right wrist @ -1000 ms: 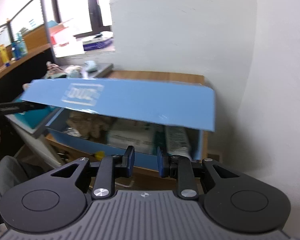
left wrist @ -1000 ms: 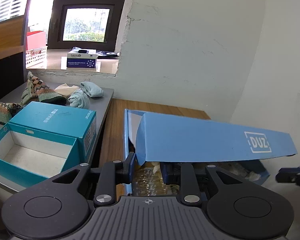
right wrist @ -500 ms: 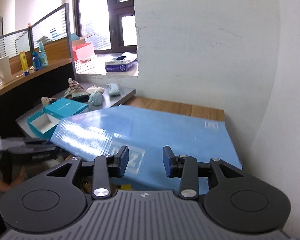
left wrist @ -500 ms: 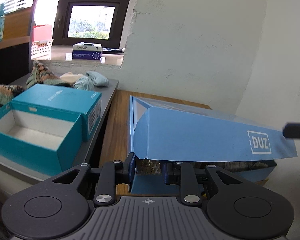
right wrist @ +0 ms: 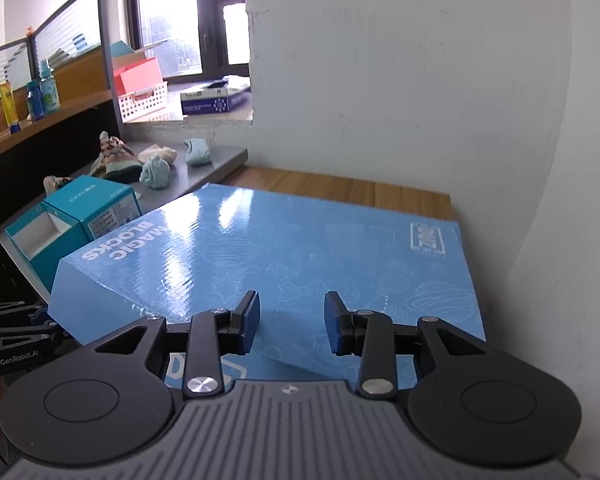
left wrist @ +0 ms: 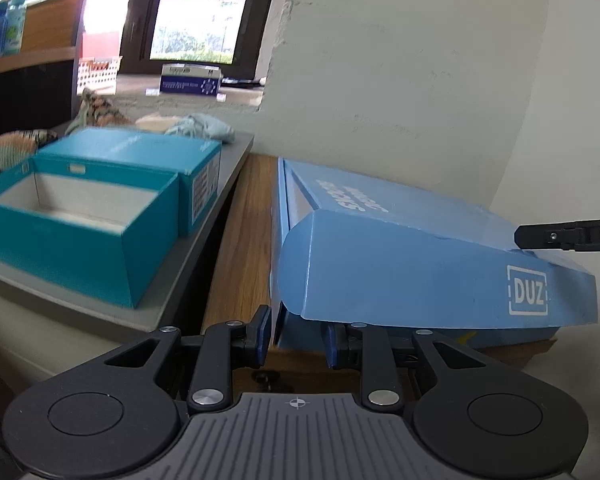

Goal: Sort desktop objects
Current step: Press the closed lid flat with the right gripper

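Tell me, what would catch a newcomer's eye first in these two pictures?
The big glossy blue box, lettered MAGIC BLOCKS, fills the wooden shelf by the white wall, its lid almost down, with the right gripper open just over it. To its left on the grey desk stands an open teal box, showing a bare white inside. Behind that lie bunched socks.

Blue box (right wrist: pixel 300 256): glossy, "MAGIC BLOCKS" and "DUZ" printed, lid lowered, on wooden desk.
Teal box (left wrist: pixel 76 228): open, white interior, on grey surface.
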A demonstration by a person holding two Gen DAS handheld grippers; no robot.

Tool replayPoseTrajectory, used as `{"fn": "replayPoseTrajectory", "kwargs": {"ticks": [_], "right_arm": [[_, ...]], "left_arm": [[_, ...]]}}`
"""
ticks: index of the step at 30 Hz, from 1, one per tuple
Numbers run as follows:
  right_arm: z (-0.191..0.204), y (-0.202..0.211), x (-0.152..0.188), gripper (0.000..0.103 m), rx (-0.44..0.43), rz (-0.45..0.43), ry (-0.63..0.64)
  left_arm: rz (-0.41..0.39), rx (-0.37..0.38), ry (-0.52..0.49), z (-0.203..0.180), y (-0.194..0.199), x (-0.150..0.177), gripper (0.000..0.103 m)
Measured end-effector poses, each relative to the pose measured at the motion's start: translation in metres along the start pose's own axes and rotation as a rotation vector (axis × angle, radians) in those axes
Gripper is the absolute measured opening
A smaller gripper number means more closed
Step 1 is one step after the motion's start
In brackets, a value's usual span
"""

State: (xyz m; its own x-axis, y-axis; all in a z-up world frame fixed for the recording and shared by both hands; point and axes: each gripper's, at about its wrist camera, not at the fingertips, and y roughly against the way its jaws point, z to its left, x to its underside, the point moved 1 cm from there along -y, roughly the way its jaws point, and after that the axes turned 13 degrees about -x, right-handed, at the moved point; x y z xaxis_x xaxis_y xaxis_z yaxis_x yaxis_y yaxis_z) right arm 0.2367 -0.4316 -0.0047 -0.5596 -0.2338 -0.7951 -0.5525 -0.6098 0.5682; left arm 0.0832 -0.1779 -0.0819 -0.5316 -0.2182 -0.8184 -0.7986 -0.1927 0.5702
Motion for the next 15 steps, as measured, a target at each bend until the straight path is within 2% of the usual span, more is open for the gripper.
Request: {"fn": "replayPoseTrajectory", "kwargs": {"ticks": [15], "right_arm": [[0.001, -0.023, 0.021, 0.042, 0.023, 0.053, -0.009]], "left_arm": [[0.017, -0.051, -0.033, -0.002, -0.007, 0.030, 0.029]]}}
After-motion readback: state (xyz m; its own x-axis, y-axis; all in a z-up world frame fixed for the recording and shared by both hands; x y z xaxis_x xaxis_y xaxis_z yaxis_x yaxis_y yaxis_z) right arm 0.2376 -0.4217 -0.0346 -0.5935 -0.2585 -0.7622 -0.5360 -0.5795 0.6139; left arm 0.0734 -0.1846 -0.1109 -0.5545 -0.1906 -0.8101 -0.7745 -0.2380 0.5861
